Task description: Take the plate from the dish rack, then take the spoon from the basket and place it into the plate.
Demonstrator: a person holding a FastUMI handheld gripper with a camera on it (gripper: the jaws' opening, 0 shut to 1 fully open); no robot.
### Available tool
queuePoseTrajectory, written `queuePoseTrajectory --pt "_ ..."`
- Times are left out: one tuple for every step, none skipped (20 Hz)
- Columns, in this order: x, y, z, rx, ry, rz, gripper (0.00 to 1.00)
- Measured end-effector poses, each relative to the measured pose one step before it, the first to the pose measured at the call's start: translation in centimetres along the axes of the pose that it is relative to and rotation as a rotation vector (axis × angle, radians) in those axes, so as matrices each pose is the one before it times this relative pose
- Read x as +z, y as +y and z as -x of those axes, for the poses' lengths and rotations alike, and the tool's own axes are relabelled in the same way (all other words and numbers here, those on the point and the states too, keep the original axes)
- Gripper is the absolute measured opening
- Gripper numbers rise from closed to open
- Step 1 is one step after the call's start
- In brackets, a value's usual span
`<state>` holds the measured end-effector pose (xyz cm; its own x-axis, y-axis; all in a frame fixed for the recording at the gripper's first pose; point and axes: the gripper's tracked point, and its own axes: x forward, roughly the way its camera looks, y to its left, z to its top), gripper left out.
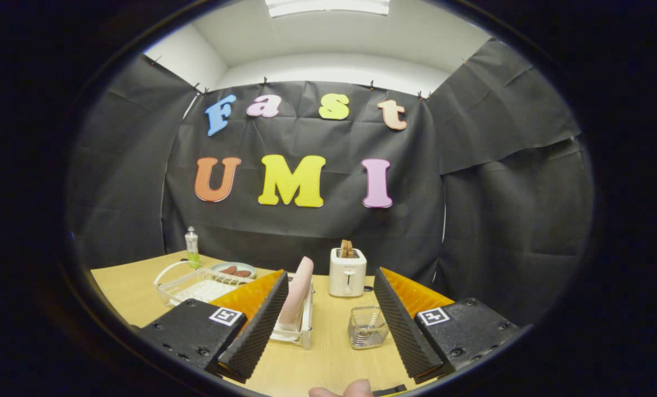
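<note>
The tongs (328, 325) are spread wide, nothing between their fingers (257, 325), and they hang above the near part of a light wooden worktop (328, 353). Just ahead of the fingers, close to the inner side of the one on the left of the view, a white dish rack (300, 325) stands on the worktop with a pink plate (297, 295) set upright on edge in its slots; the lower part of the rack and plate is partly hidden by that finger. Between the fingers and nearer the other one sits a small wire mesh basket (367, 327), clear of the rack; whether the spoon lies inside cannot be told from here. Beyond the basket and rack a white toaster (347, 272) stands near the back of the worktop with slices of toast (346, 248) poking up from its slots. Farther off, beyond the finger beside the rack, a larger white wire tray (196, 284) rests on the worktop, a pale dish (233, 270) with reddish-brown pieces of food just behind it, and a small clear bottle (192, 248) with greenish liquid stands upright beside them. A fingertip (342, 390) of the person's hand shows below the tongs.
</note>
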<state>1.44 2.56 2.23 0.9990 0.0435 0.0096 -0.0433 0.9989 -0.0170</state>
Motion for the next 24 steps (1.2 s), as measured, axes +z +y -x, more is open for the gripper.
queuePoseTrajectory --pt "-0.015 0.423 -0.382 0.00848 0.00891 -0.00447 1.00" --pt "0.120 0.281 -0.368 0.00755 0.01022 0.00045 1.00" --pt "0.050 0.332 -0.357 0.00812 0.01293 0.00325 1.00" --pt "0.264 0.426 -0.386 0.01292 0.01504 0.00042 1.00" --pt "0.383 0.556 -0.591 0.01465 0.01409 -0.00225 1.00" --pt "0.451 0.397 -0.559 0.01465 0.01745 -0.00098 1.00" --pt "0.574 0.293 -0.539 0.00895 0.01281 0.00226 1.00" --pt "0.662 0.230 -0.627 0.00854 0.01632 -0.00048 1.00" --pt "0.549 0.277 -0.673 0.00769 0.01563 -0.00397 1.00" --pt "0.717 0.197 -0.697 0.00473 0.01821 -0.00507 1.00" --pt "0.453 0.234 -0.902 0.00789 0.02382 -0.00820 1.00" --pt "0.485 0.239 -0.860 0.00646 0.03247 -0.01123 1.00" --pt "0.270 0.294 -0.863 0.01292 0.03915 -0.01215 1.00" --pt "0.509 0.356 -0.816 0.01366 0.03898 -0.00290 1.00" --pt "0.703 0.088 -0.802 0.00059 0.03361 -0.00174 1.00" --pt "0.552 0.046 -0.870 0.00063 0.03677 0.00832 1.00" --pt "0.350 0.097 -0.856 -0.00131 0.04430 0.00950 1.00" --pt "0.481 -0.087 -1.036 -0.00657 0.03119 -0.00602 1.00" --pt "-0.011 -0.141 -0.777 -0.00691 0.05165 0.00732 1.00" --pt "0.176 -0.049 -0.908 -0.00425 0.04465 -0.00193 1.00" --pt "-0.206 -0.008 -0.989 -0.00380 0.04646 0.00111 1.00" --pt "-0.176 -0.022 -0.976 -0.00149 0.04958 0.00481 1.00" --pt "-0.435 -0.176 -0.758 -0.00784 0.04168 0.00463 1.00" --pt "-0.053 -0.163 -0.877 -0.00898 0.03784 0.00392 1.00"
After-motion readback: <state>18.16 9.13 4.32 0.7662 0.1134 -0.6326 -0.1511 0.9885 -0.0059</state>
